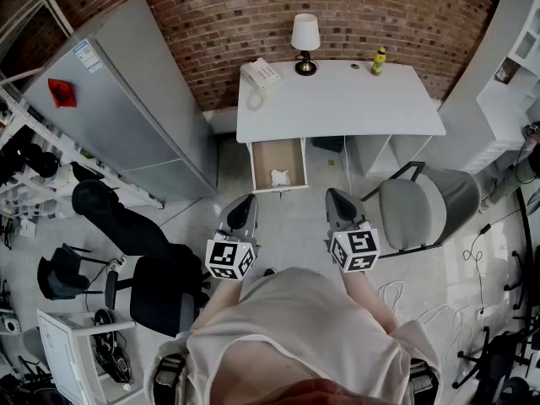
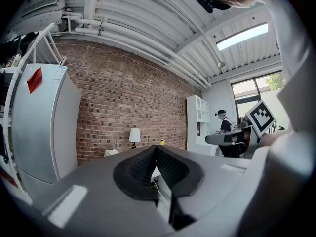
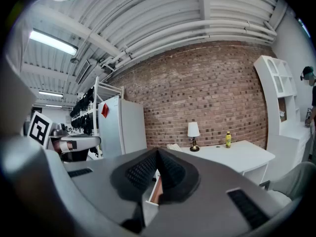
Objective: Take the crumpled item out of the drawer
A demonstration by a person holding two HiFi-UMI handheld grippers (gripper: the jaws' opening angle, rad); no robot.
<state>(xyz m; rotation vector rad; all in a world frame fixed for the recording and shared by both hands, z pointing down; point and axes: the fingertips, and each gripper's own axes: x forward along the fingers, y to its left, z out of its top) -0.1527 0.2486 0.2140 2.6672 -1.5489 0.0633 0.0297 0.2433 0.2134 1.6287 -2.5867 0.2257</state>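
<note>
A white desk [image 1: 354, 108] stands against the brick wall, with its wooden drawer [image 1: 263, 160] pulled open toward me. A white crumpled item [image 1: 280, 176] lies in the drawer near its front. My left gripper [image 1: 244, 202] hangs in the air just short of the drawer's front left corner, shut with nothing in it. My right gripper [image 1: 337, 196] is to the right of the drawer, level with the left one, also shut and empty. In the left gripper view the left gripper [image 2: 156, 149] has its black pads pressed together, and in the right gripper view so does the right gripper [image 3: 158, 152].
On the desk are a lamp [image 1: 305, 39], a white telephone [image 1: 260, 75] and a yellow bottle [image 1: 380, 59]. A grey chair [image 1: 422, 207] sits right of the drawer, a black chair [image 1: 118, 219] to my left. A grey fridge [image 1: 126, 99] and white shelving [image 1: 515, 66] flank the desk.
</note>
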